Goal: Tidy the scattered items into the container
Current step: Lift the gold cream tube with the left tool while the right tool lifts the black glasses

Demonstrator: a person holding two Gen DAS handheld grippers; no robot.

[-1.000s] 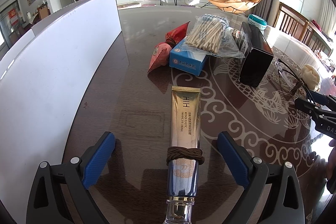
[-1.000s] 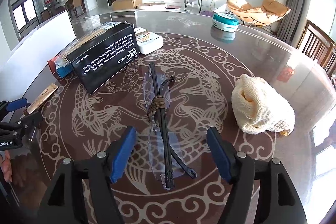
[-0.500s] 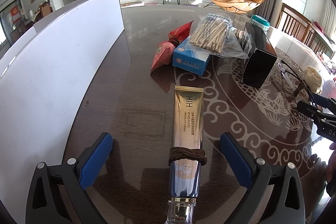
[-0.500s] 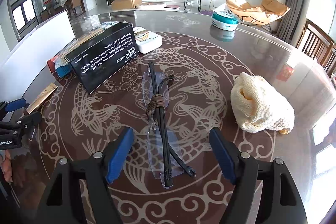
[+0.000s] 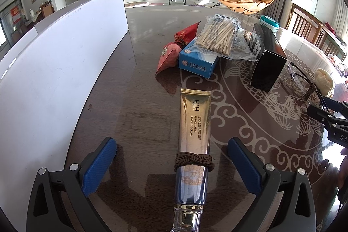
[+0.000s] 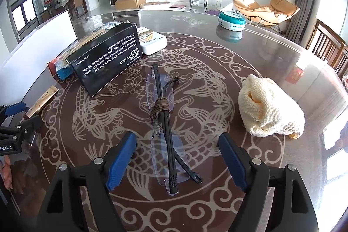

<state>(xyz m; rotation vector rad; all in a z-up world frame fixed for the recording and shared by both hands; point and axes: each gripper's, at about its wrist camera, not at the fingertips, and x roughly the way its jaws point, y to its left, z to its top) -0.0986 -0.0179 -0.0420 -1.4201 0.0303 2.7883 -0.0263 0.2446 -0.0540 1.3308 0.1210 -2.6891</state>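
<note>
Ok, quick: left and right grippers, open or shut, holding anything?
Left gripper: open, holding nothing; the gold cream tube lies between its jaws, untouched.
Right gripper: jaws opening, holding nothing; the folded glasses lie between them.

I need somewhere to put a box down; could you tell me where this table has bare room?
Bare patches: the dark strip between the white board and the gold cream tube, and the stretch between the knitted cloth and the teal tin. It is crowded around the black box, blue box and swab bag.
</note>
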